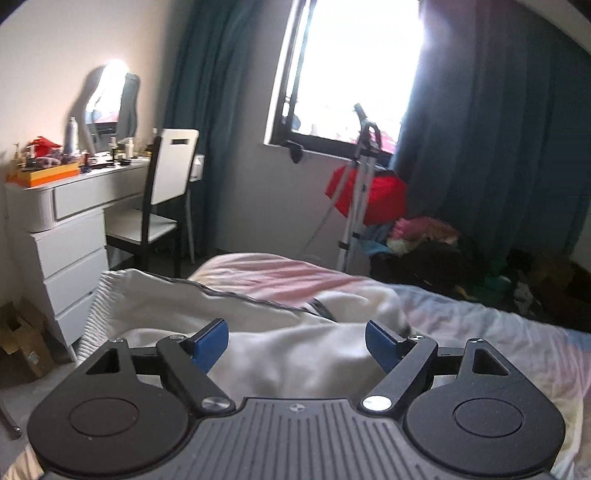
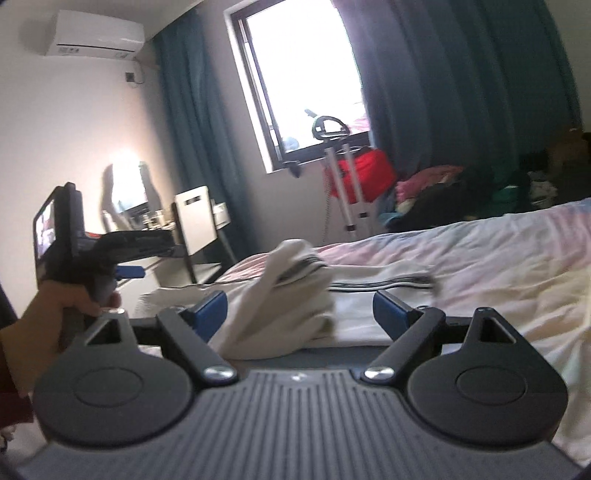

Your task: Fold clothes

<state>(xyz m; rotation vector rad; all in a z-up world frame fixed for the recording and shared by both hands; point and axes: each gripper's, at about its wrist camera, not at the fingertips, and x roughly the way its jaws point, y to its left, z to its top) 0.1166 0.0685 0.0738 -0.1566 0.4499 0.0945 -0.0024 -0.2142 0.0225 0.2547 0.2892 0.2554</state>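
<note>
White fabric, a garment [image 1: 280, 354] with dark striped trim, is seen lying rumpled on the bed [image 1: 498, 332], at 12 o'clock from both claws. The left claw [image 1: 295, 345] is held spread wide above it, nothing pinched between its blue pads. The right claw [image 2: 301, 314] is likewise spread, a bunched fold of the garment [image 2: 295, 295] lying between its fingers, untouched as far as can be told. No writing can be read anywhere; the frames are blurred.

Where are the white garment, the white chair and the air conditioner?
white garment [image 2: 295, 306]: right wrist view, bunched middle fold.
white chair [image 1: 173, 166]: left wrist view, backrest panel.
air conditioner [image 2: 94, 33]: right wrist view, front casing.
</note>
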